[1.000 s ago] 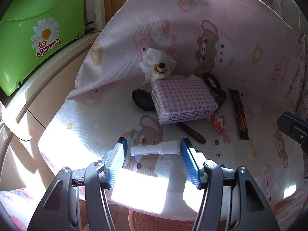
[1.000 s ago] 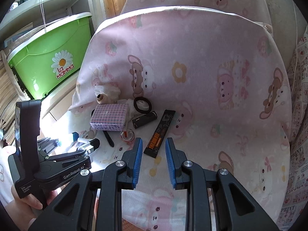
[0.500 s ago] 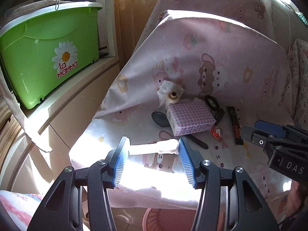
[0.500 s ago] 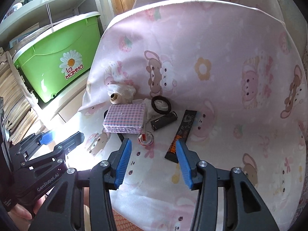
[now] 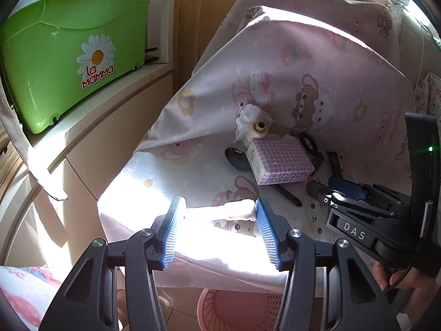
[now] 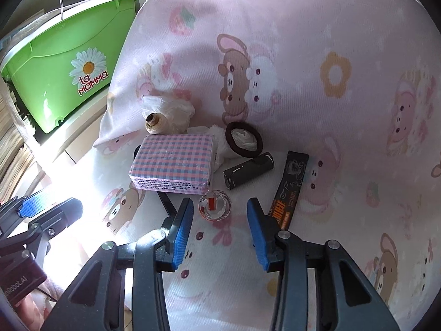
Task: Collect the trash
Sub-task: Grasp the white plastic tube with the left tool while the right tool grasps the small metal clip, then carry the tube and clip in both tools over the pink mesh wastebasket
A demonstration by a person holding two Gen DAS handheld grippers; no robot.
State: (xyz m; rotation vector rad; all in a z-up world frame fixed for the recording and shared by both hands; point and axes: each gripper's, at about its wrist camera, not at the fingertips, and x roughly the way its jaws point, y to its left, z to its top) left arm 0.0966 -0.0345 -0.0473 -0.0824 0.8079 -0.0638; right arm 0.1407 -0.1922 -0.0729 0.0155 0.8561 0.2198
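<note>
My left gripper (image 5: 219, 209) is shut on a white tube (image 5: 220, 213), held lengthwise between the pads above the chair's front edge. My right gripper (image 6: 219, 211) is open, its pads either side of a small clear round wrapper with a red spot (image 6: 214, 204) lying on the pink cloth seat (image 6: 220, 270). Around it lie a black snack wrapper (image 6: 290, 187), a black roll (image 6: 248, 169), crumpled white tissue (image 6: 168, 111), a pink checked tissue pack (image 6: 173, 162), a thread spool (image 6: 153, 123) and a dark hair tie (image 6: 244, 139).
A pink mesh basket (image 5: 237, 309) stands on the floor below the seat's front edge. A green "La Mamma" bin (image 5: 74, 55) sits on a shelf at the left. A black spoon (image 5: 237, 158) and black pen (image 5: 286, 194) lie by the pack.
My left gripper has lifted the white tube and drawn back toward the seat's front edge. My right gripper has opened wider and moved in around the small round wrapper.
</note>
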